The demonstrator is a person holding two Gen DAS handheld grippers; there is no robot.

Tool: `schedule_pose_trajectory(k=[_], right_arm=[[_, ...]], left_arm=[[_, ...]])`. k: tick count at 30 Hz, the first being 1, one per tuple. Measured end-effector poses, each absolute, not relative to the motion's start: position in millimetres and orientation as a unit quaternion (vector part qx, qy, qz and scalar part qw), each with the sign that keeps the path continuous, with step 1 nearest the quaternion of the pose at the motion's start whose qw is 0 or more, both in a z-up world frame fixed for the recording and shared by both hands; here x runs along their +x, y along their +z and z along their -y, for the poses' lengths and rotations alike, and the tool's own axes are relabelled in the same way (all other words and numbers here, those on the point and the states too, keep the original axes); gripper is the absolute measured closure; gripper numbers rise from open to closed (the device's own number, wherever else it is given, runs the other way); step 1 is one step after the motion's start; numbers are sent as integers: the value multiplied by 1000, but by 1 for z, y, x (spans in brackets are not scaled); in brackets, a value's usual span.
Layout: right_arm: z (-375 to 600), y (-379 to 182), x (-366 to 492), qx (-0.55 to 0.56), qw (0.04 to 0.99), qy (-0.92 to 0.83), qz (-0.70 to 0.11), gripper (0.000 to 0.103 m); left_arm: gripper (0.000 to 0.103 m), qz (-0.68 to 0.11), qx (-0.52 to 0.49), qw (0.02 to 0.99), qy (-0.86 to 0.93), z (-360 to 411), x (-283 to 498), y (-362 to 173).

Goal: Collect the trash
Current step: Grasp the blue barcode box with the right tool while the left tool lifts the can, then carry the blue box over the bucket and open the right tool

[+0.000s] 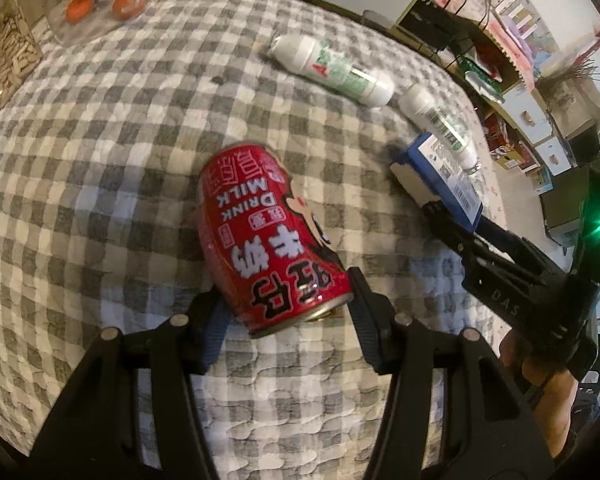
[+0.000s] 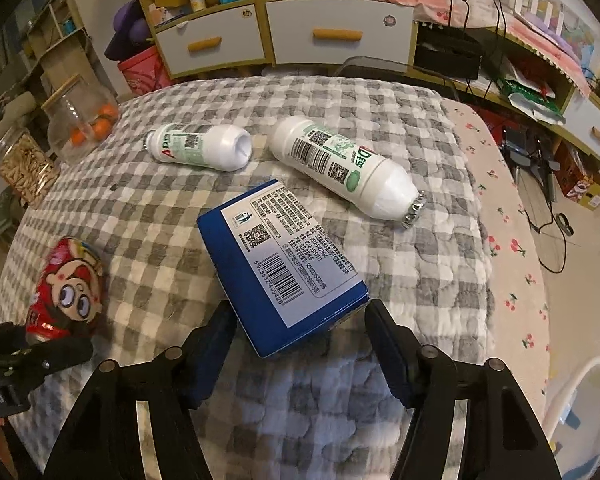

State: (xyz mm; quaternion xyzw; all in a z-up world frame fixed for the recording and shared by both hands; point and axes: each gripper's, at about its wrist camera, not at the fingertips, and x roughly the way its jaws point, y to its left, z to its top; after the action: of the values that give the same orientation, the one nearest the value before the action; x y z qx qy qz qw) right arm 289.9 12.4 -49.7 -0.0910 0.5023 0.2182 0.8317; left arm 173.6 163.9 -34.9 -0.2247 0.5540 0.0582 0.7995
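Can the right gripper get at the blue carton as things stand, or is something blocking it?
Probably yes. The blue carton lies flat on the checked cloth, its near end already between the right gripper's fingers. The nearer white bottle lies apart, beyond the carton's far end.

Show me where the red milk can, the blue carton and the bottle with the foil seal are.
red milk can (image 1: 260, 236), left wrist view, on its printed side.
blue carton (image 2: 288, 264), right wrist view, on its white label panel.
bottle with the foil seal (image 2: 340, 160), right wrist view, on its labelled body.
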Motion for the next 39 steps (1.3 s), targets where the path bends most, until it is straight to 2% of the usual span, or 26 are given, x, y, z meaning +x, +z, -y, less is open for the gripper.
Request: schedule_pose_trajectory(k=[23,39], right_arm=[[88,10,247,-84,849,191,-485,36],[183,26,233,-55,863,130,-485,36]], left_arm=[[50,-519,-222,825,2,-129,176,-3],[50,-516,-202,829,-75,-51,184,7]])
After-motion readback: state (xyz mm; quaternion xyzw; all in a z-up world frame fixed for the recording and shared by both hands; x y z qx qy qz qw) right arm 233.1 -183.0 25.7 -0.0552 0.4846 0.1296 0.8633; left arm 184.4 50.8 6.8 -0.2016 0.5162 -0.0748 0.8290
